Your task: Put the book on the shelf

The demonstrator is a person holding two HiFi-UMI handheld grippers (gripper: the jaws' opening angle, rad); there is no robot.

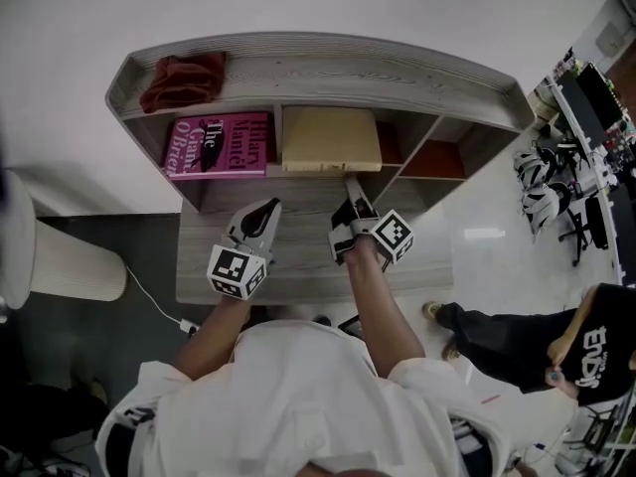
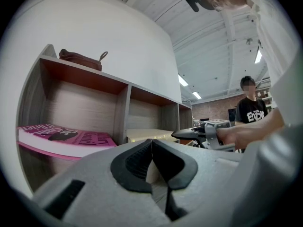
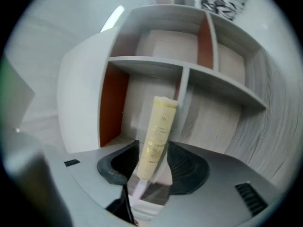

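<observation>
A cream-coloured book (image 1: 330, 139) lies flat in the middle compartment of the grey wooden shelf (image 1: 328, 68). My right gripper (image 1: 350, 182) is shut on the book's near right edge. In the right gripper view the book's spine (image 3: 158, 136) stands between the two pads of the right gripper (image 3: 152, 167). A pink book (image 1: 221, 145) lies flat in the left compartment, also seen as the pink book (image 2: 66, 138). My left gripper (image 1: 266, 210) hovers level in front of the shelf, its pads together with nothing held, shown as the left gripper (image 2: 151, 148).
A reddish-brown pouch (image 1: 184, 79) rests on the shelf's top at the left. The right-hand compartment (image 1: 432, 157) has an orange-brown side wall. A white cylindrical bin (image 1: 60, 261) stands at the left. A person in a black shirt (image 1: 556, 351) sits at the right.
</observation>
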